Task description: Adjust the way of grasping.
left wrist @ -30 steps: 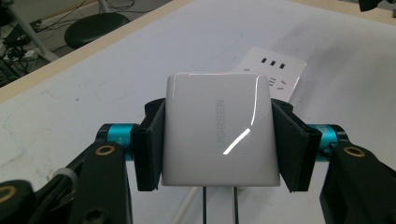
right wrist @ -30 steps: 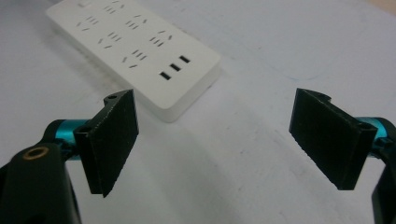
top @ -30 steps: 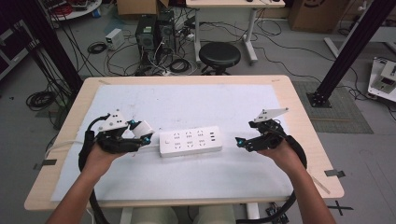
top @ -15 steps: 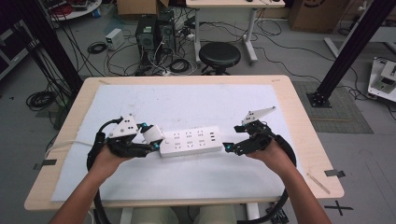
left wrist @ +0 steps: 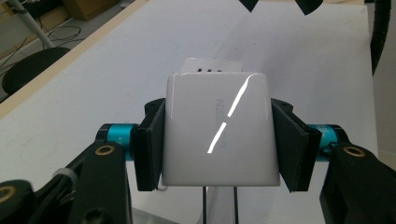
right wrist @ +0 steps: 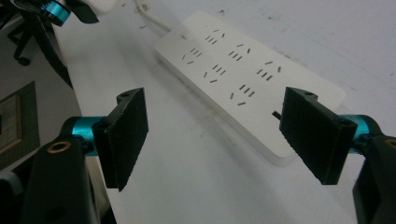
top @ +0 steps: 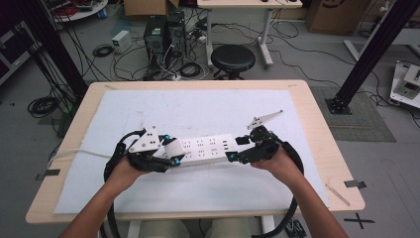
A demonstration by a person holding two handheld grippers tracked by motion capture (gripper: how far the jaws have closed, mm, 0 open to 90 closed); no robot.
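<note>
White sheet covers the wooden surface. Power strip lies flat mid-sheet between both grippers. Left gripper clamps a glossy white charger block at the strip's end. Right gripper jaws wide, just closing somewhat, strip's other end between them, untouched.

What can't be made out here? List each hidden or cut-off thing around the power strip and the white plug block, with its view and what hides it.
- Prongs of the white plug block: left gripper view, hidden behind its own glossy body.
- Power strip, left end: high view, covered by the left gripper and the block.
- Lettering on the block: left gripper view, broken by glare.
- Right gripper: right gripper view, jaw bases cut off by the bottom edge.
</note>
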